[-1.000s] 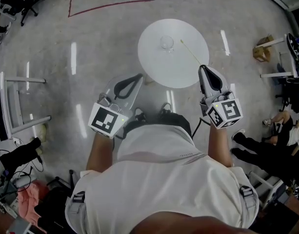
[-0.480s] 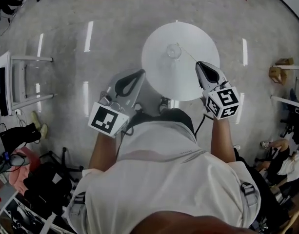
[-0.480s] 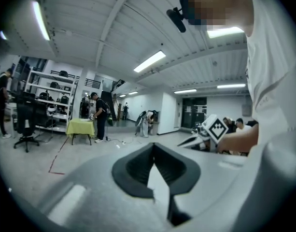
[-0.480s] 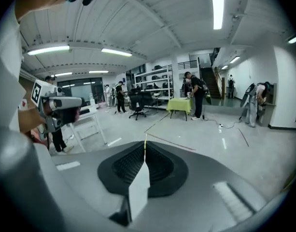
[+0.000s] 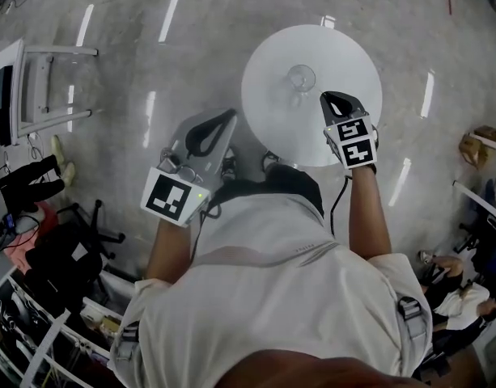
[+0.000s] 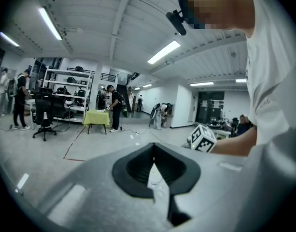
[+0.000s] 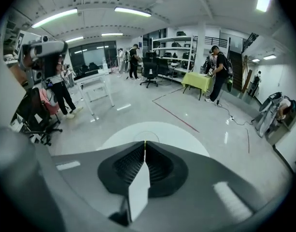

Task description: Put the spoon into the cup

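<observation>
Now the right gripper [image 5: 334, 98], jaws pressed together, has dropped over the table [image 5: 268, 115] near the cup [image 5: 301, 78]; left gripper [image 5: 229, 118], likewise closed, hangs aside; spoon pickup apparently comes next.

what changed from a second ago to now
The right hand-held gripper moved from the table's near edge out over the table, and its tip is now beside the cup. It covers where the spoon lay, so the spoon is out of view. Its jaws stayed shut. The left hand-held gripper stayed off the table, and the cup did not move.

Lab hall, shelving racks [image 6: 65, 81], office chairs [image 6: 45, 116], strip lights [image 6: 163, 52], taped floor [image 7: 152, 111]
</observation>
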The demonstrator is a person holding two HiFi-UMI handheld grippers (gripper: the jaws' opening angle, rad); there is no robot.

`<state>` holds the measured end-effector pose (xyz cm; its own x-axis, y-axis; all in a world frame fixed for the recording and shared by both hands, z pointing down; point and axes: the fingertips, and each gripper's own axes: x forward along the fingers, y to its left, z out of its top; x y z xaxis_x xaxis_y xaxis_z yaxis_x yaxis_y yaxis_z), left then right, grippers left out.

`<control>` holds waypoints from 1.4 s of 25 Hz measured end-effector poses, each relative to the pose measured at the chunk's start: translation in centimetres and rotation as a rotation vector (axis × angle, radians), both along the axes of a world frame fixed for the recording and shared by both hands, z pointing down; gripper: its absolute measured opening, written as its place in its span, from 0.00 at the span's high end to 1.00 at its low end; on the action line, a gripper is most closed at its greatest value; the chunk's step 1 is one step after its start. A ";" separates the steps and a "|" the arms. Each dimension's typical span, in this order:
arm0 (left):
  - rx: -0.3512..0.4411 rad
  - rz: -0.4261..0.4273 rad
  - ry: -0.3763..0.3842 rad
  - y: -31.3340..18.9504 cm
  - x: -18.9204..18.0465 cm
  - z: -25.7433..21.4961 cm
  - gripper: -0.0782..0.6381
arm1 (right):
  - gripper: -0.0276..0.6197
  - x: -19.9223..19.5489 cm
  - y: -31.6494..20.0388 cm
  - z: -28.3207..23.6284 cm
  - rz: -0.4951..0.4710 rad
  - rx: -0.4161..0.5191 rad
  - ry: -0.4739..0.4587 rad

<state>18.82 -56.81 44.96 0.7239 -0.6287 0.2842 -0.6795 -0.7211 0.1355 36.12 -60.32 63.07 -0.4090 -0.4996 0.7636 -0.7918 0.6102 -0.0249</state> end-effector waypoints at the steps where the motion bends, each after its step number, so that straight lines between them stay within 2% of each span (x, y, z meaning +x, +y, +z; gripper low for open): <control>1: -0.005 -0.006 -0.005 -0.1 -0.2 0.5 0.89 | 0.94 -0.1 -0.4 1.0 -0.006 -0.014 0.014; 12: -0.049 0.001 -0.022 -1.0 -0.5 3.0 0.89 | 0.94 -1.6 -2.6 8.0 -0.039 -0.117 0.093; 21: -0.048 0.004 -0.005 -1.2 -1.2 2.6 0.89 | 0.93 -2.5 -2.7 9.5 -0.035 -0.139 0.116; 24: -0.050 0.004 -0.003 -0.9 -1.4 2.6 0.89 | 0.78 -2.4 -2.4 9.6 -0.028 -0.148 0.118; 31: -0.017 0.040 0.009 -0.4 -2.4 0.7 0.89 | 0.76 -2.4 -2.2 5.5 0.044 -0.072 0.079; 35: 0.024 0.104 0.034 0.1 -2.5 -1.3 0.89 | 0.85 -2.9 -1.7 0.1 0.113 0.038 0.023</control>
<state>16.30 -56.73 43.69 0.7945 -0.5560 0.2442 -0.5962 -0.7906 0.1395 33.24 -62.07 63.18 -0.3308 -0.5705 0.7518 -0.8560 0.5168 0.0156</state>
